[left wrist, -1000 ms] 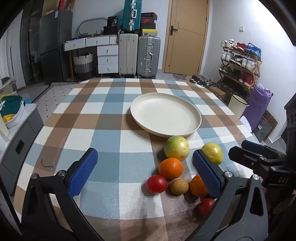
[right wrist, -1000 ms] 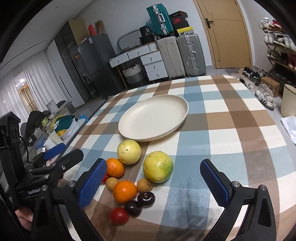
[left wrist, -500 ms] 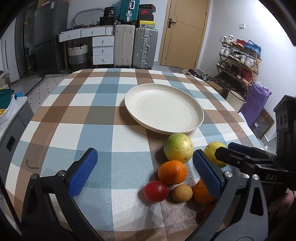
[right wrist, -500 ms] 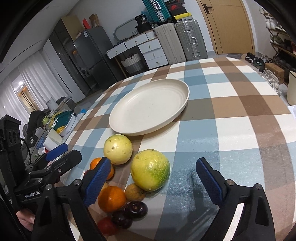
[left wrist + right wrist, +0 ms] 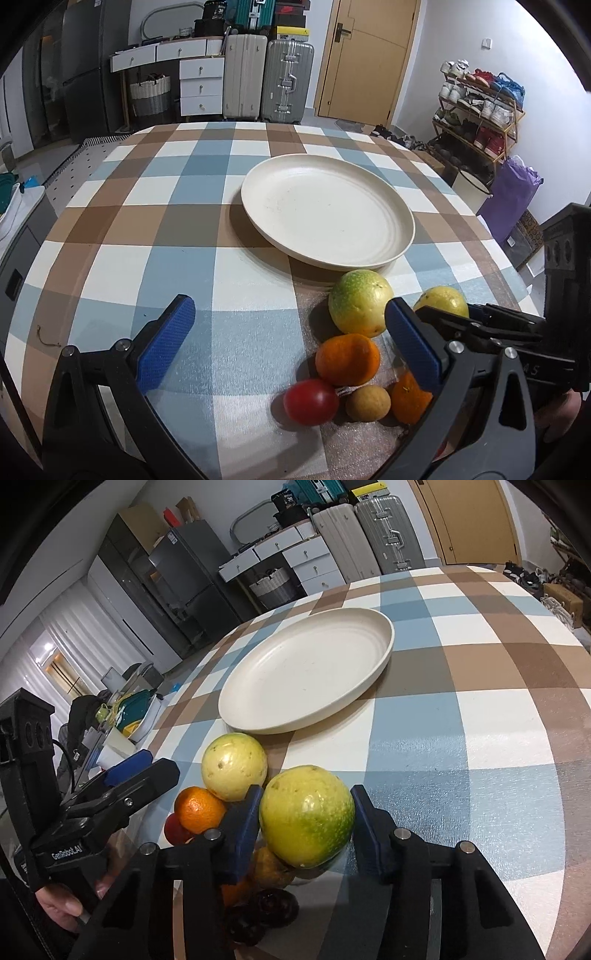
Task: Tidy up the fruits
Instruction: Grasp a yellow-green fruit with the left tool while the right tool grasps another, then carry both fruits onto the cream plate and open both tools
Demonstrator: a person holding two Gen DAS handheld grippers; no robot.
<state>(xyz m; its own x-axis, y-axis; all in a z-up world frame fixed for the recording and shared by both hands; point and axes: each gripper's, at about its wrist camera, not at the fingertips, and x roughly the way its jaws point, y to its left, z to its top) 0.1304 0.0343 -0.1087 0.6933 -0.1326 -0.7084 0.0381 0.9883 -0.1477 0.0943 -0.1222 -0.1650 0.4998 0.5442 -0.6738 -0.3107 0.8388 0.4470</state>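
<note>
Fruits sit bunched near the table's (image 5: 110, 229) front edge, just short of the empty cream plate (image 5: 306, 672) at its centre. The right gripper (image 5: 306, 819) is closing on the big yellow-green fruit (image 5: 306, 816), blue pads pressing both its sides. The left gripper (image 5: 288, 332) hangs with fingers wide apart, nothing between them, an orange (image 5: 347, 360), a red tomato (image 5: 311, 401) and a small brown fruit (image 5: 368, 403) just beside its right finger.

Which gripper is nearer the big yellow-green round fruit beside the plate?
Right. The right gripper has its jaws closing around the big yellow-green round fruit; the left gripper hangs open over the tablecloth beyond the other fruits.
</note>
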